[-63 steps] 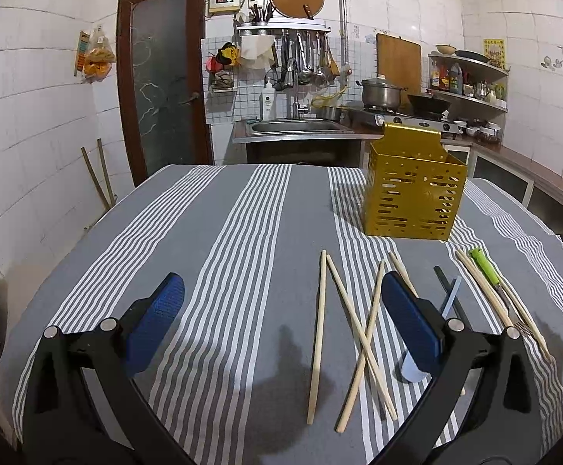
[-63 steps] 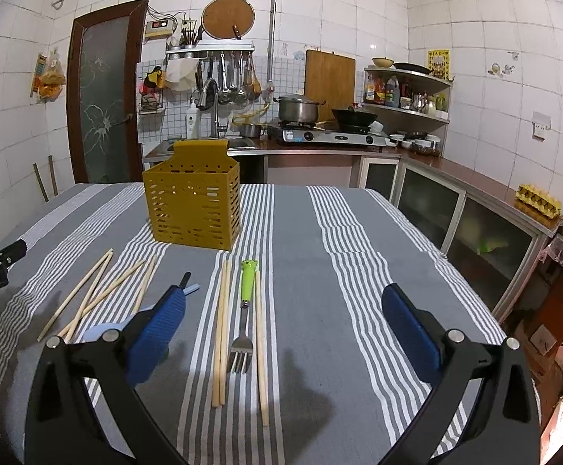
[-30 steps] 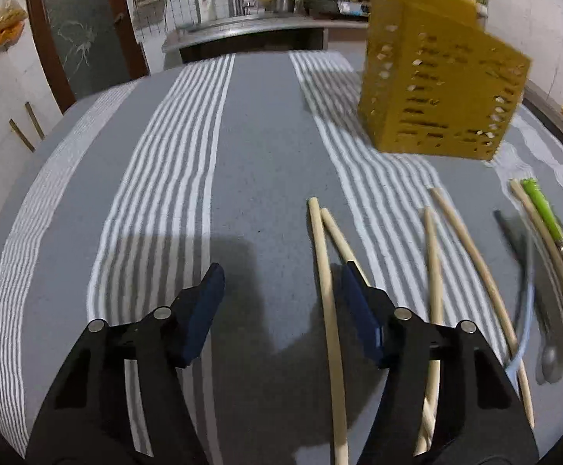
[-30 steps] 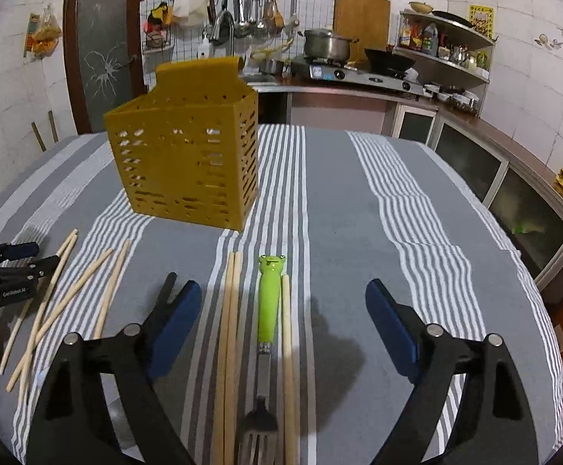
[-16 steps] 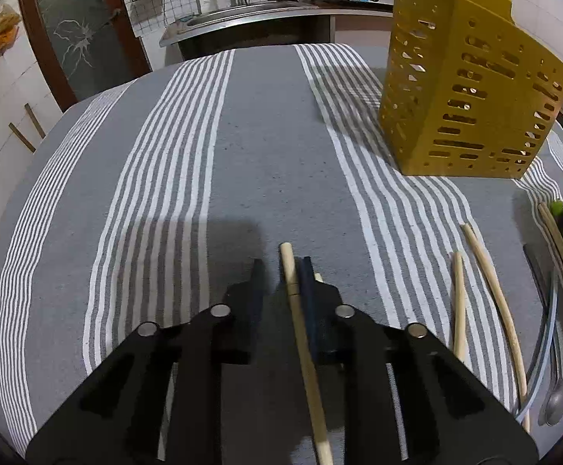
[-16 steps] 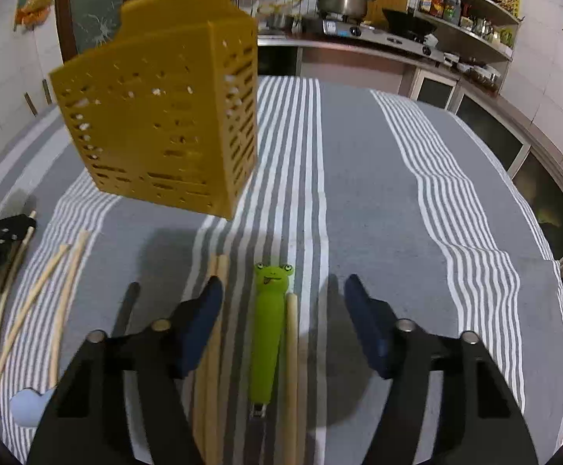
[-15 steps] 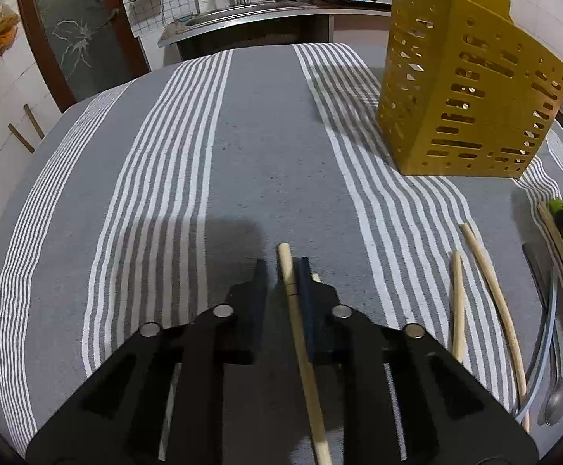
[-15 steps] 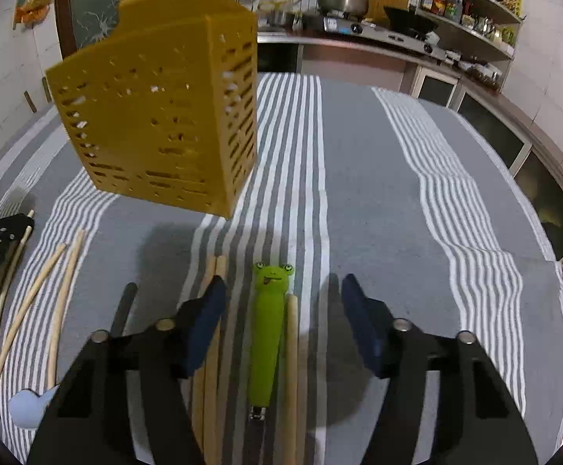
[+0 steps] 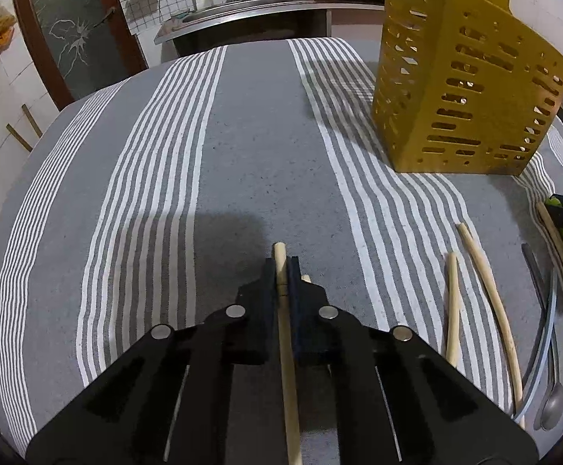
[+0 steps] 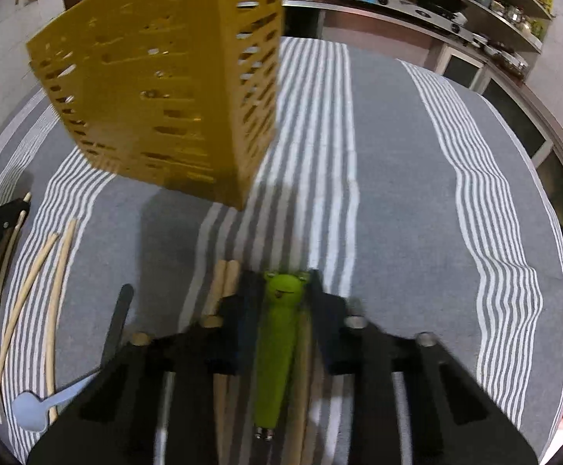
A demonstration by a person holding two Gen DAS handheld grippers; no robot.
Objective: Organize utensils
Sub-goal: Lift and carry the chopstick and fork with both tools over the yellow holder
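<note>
My left gripper [image 9: 280, 271] is shut on a wooden chopstick [image 9: 281, 255] that lies along the striped cloth; its tip sticks out past the pads. A second chopstick end [image 9: 306, 278] peeks out just right of the pads. My right gripper [image 10: 283, 285] has closed around the green frog-handled fork [image 10: 279, 333], with a chopstick [image 10: 304, 348] beside the handle between the pads. The yellow slotted utensil holder [image 9: 463, 89] stands upright at the far right; in the right wrist view the holder [image 10: 165, 89] is at the upper left.
Loose chopsticks [image 9: 487, 302], a dark-handled utensil and a spoon [image 9: 549, 407] lie at the right. In the right wrist view, two chopsticks [image 10: 221, 283] lie left of the pads; more chopsticks [image 10: 54, 290] and a pale blue spoon [image 10: 33, 410] lie further left. Kitchen counter behind.
The left gripper has tightened on the chopstick it was closing around. The right gripper has moved forward and down and closed in on the green fork handle.
</note>
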